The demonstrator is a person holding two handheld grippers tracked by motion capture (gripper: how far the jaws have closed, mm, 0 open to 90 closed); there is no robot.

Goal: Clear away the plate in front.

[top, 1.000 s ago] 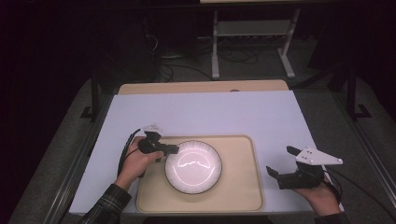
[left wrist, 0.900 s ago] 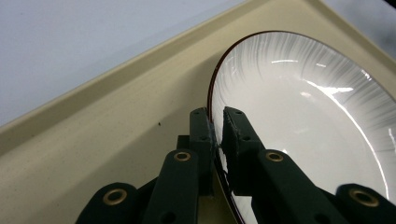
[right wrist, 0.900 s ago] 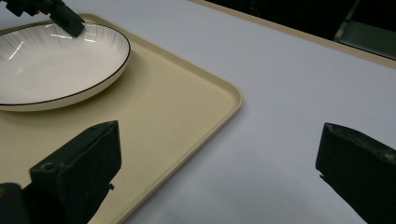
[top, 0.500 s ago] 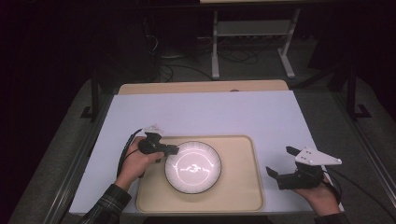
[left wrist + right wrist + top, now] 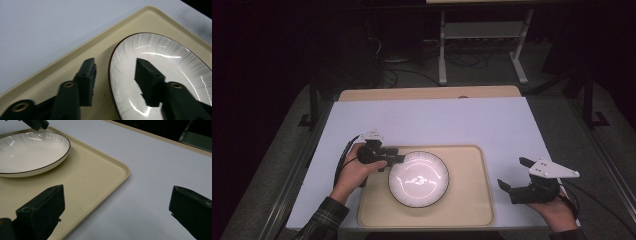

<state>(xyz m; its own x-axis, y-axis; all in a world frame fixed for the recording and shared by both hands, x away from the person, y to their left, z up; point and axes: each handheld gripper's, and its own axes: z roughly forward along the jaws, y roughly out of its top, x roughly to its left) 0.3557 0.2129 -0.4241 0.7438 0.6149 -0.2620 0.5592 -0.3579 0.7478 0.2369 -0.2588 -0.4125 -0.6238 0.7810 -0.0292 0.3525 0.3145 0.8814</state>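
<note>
A white ribbed plate with a thin dark rim lies flat on a beige tray. My left gripper is at the plate's left edge. In the left gripper view its jaws have just been opening. One pad hangs over the tray and the other over the plate, so my left gripper straddles the rim without pressing on it. My right gripper hovers open beyond the tray's right edge, nothing between its jaws. In the right gripper view, my right gripper faces the tray's corner and the plate.
The tray sits near the front edge of a white table top. A wooden strip runs along the table's far edge. A metal stand and cables are on the dark floor beyond. The left gripper's jaw tips show at the top left of the right gripper view.
The left gripper's jaws have spread apart at the plate's rim. Both hands stay where they were, and the plate rests in the same spot on the tray.
</note>
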